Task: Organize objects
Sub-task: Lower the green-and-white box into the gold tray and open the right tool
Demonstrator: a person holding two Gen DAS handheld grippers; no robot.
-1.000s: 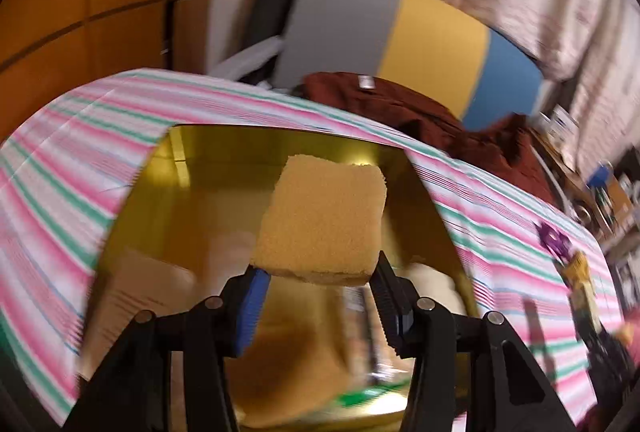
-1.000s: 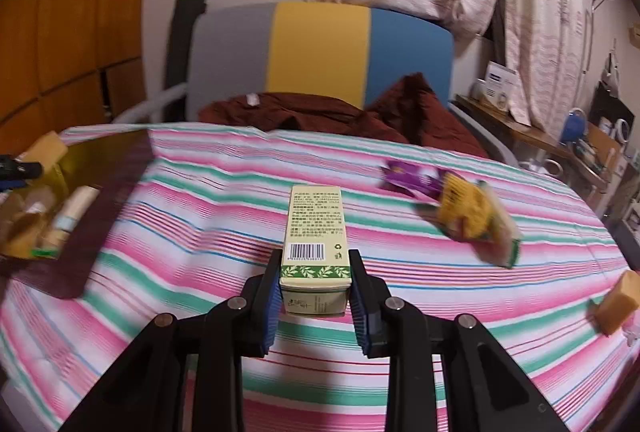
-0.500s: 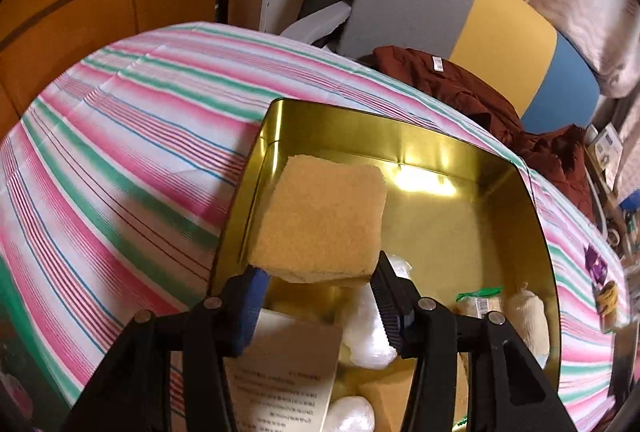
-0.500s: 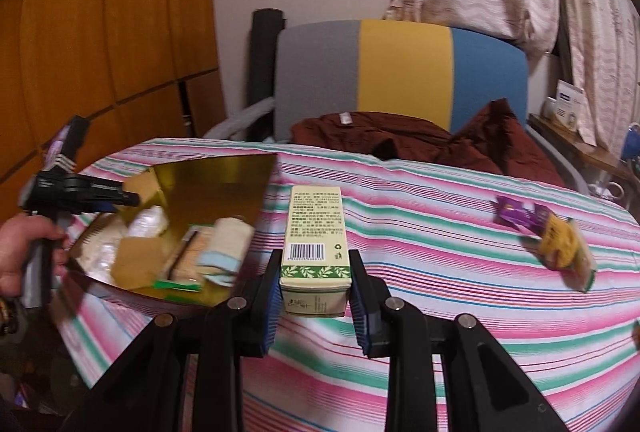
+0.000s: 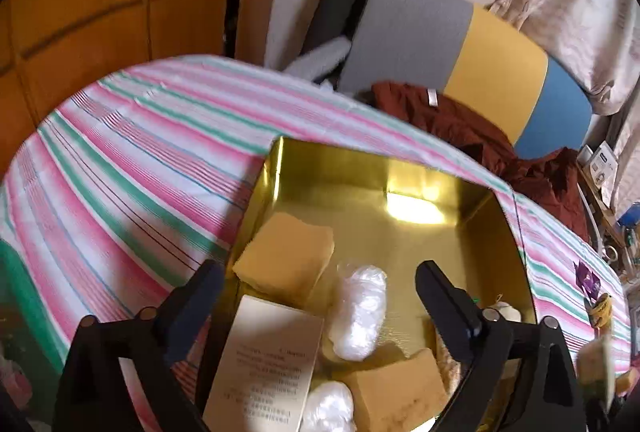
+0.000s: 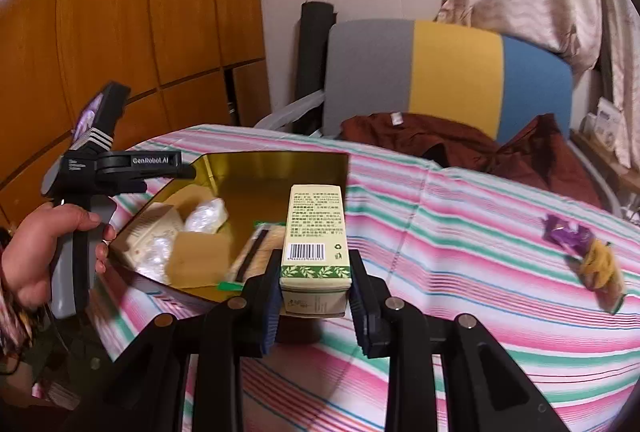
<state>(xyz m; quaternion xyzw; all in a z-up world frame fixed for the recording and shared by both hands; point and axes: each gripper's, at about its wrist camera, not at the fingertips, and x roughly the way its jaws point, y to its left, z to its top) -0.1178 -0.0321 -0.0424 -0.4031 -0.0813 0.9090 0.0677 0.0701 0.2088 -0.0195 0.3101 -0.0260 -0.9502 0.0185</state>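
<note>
The left tongs (image 5: 316, 288) hang over the near left part of the gold tin (image 5: 400, 171), their jaws opening with nothing pressed between them. A yellow sponge block (image 5: 286, 264) lies below them inside the tin, leaning against its left wall and apart from both pads. It looks freshly delivered.

The tin on the striped worktop (image 6: 460, 232) already holds a fair load: a cream printed carton (image 5: 264, 364), two white plastic-wrapped bundles (image 5: 358, 312), a second yellow sponge block (image 5: 396, 388) and, at the right side, some flat packets that are partly hidden.

The right tongs (image 6: 314, 292) are clamped on a tall tea-style box (image 6: 314, 252) with a barcode and a green leaf band. The box is lifted off the worktop, just right of the tin's near corner, so it is probably the next item to go in.

Work remains. A purple wrapper and a yellow snack packet (image 6: 592, 260) lie on the cloth well to the right, outside the tin. By my estimate the job is past halfway, with the held box and these loose items left.
</note>
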